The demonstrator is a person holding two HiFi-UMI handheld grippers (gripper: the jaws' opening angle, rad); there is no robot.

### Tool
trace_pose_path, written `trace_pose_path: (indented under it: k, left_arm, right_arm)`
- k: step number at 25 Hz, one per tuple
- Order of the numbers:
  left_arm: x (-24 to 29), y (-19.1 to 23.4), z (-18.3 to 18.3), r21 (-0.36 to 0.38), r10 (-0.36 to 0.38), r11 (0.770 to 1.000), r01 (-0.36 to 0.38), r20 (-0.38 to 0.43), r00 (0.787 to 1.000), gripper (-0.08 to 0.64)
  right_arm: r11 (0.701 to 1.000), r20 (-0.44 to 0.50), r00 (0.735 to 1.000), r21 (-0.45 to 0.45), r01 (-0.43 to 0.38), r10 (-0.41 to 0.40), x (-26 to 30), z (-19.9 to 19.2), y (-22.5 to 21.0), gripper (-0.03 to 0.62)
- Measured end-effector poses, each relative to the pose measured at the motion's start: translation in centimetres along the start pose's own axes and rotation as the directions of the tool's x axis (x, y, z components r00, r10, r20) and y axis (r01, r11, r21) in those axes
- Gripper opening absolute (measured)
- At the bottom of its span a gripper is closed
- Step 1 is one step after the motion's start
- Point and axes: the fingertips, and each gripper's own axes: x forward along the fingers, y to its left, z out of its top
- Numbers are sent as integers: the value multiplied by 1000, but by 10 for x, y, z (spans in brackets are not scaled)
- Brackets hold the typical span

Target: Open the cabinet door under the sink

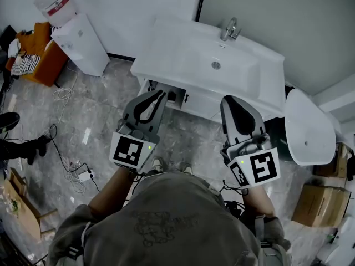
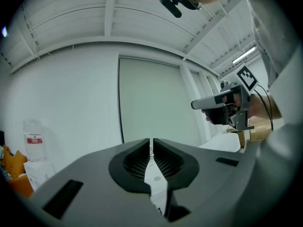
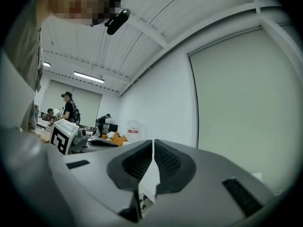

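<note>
The white sink [image 1: 188, 54] with its faucet [image 1: 230, 29] stands against the wall. Below its front edge, the cabinet front [image 1: 202, 105] shows as a narrow white strip with a small dark handle [image 1: 186, 98]. My left gripper [image 1: 160, 95] is held level in front of the cabinet's left part, jaws shut with nothing in them. The right gripper [image 1: 228, 101] hovers before the right part, also shut and empty. In the left gripper view the shut jaws [image 2: 151, 148] face the wall, and the right gripper [image 2: 222, 109] shows beside them. The right gripper view shows shut jaws [image 3: 152, 148].
A white toilet [image 1: 308, 126] stands right of the sink, with cardboard boxes [image 1: 319, 204] beyond it. A water dispenser [image 1: 80, 40] and an orange object [image 1: 39, 54] sit at the left. Cables [image 1: 66, 148] lie on the grey marble floor. People stand far off in the right gripper view.
</note>
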Motion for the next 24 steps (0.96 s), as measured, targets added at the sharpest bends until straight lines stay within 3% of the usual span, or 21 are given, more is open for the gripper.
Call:
trace_pose_path:
  k: [4,11,18,24]
  left_arm:
    - [-8,8,13,27,28,999,-28,6,1000,34]
    - [-4,6,17,78,23,997,-23,0,1000,34]
    - [-6,4,11,75,26,997,-24,-14,1000,34]
    - [-7,11,14,80,52,995,-52,6,999,34]
  right_arm:
    - [999,12,1000,-44,27,-27,-6,4,-7,34]
    - [998,8,999,-21,52,-52,-8,1,-20,34]
    - [998,9,998,7,62,-62,-8,-7,-19,34]
    - [996,1,997,-32,81,-81,-3,-13,-19,34]
